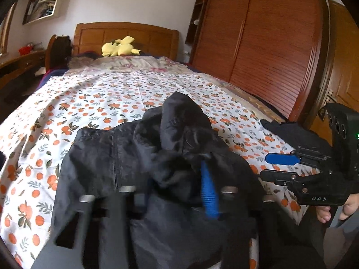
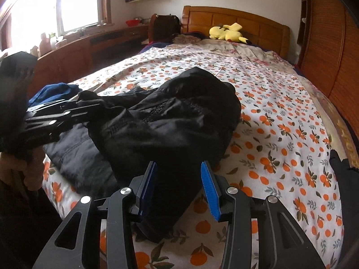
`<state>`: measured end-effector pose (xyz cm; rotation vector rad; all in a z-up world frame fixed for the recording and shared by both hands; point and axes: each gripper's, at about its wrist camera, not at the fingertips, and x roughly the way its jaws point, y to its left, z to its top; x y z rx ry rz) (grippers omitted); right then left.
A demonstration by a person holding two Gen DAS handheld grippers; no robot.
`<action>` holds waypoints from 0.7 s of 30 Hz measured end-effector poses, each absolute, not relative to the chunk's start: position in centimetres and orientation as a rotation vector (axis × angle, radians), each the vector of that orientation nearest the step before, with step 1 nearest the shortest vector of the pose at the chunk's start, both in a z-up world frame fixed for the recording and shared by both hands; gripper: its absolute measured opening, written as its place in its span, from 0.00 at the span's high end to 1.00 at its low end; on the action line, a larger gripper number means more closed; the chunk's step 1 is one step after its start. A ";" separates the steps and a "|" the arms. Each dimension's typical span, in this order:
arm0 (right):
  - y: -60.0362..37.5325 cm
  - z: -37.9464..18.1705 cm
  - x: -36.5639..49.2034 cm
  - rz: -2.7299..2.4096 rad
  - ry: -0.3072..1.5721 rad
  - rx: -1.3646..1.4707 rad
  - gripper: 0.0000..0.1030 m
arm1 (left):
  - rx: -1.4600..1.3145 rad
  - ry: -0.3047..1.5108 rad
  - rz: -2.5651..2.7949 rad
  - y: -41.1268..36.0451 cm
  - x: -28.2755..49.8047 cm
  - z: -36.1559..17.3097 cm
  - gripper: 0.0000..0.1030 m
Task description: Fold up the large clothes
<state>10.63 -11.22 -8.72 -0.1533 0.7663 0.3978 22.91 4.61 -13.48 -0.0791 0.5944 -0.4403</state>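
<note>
A large black padded jacket lies crumpled on the bed sheet with an orange fruit print, in the middle of both views. In the left wrist view its hood stands up in the centre of the frame and its zipper line runs down at the left of centre.

The left gripper is at the lower centre of its own view, blurred; black cloth fills the space between its blue pads and covers the left one, so it seems to grip the jacket, but I cannot tell this for sure. In the right wrist view the same gripper enters from the left edge and its fingers disappear into the jacket.

The right gripper is at the lower centre of its view, its blue pads clearly apart, with a jacket fold lying between them but not pinched.

A yellow plush toy rests near the wooden headboard, in the upper part of the frame. A small black cloth lies at the right side of the left view.
</note>
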 end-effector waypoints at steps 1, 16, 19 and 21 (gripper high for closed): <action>-11.4 -8.8 10.6 0.401 0.768 -0.149 0.62 | -0.080 0.591 -0.447 4.5 22.7 -13.4 0.84; -8.8 -7.9 11.6 0.565 0.712 -0.081 0.62 | -0.145 0.469 -0.257 13.1 15.0 -9.2 0.93; -6.9 -8.1 11.8 0.622 0.706 -0.082 0.62 | -0.185 0.514 -0.202 16.1 14.2 -10.4 0.92; -5.6 -8.4 11.9 0.659 0.708 -0.092 0.62 | -0.214 0.543 -0.187 17.5 14.0 -11.6 0.92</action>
